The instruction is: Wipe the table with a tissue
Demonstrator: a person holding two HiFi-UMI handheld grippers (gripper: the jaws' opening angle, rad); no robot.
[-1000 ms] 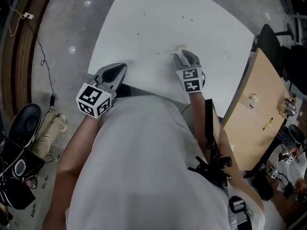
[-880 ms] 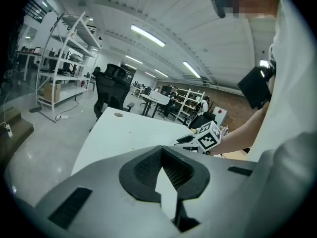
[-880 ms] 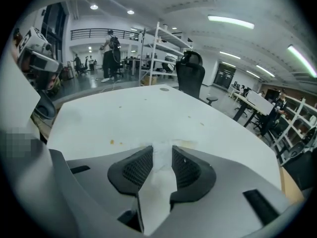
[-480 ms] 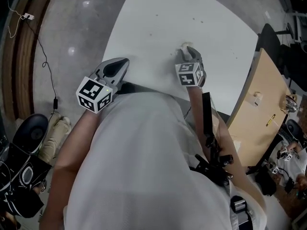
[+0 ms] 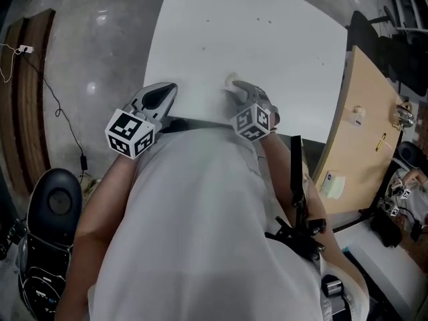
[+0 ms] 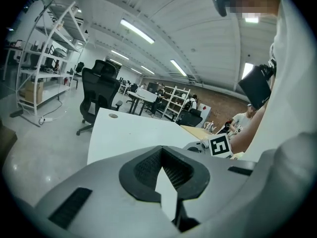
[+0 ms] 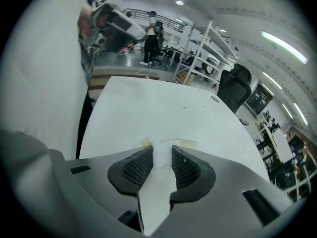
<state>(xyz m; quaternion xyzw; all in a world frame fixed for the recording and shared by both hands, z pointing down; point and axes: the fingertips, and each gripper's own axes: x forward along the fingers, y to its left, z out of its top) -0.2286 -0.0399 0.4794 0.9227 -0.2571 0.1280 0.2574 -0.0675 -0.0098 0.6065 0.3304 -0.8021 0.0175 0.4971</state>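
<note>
Tissue (image 5: 231, 80): pinched btwn jaws of right gripper (image 7: 161, 151), which stand narrow on it; bunched end pressed on white table (image 5: 267, 39), nr the front edge, just ahead of the person. Left gripper (image 6: 162, 150): jaw tips together, nothing btwn them; sits at table's front-left edge, apart from tissue.

The table (image 5: 267, 52) is looking smooth and matt, the tissue (image 7: 161, 157) is showing as soft paper (creased), the floor (image 5: 93, 52) is gleaming.
</note>
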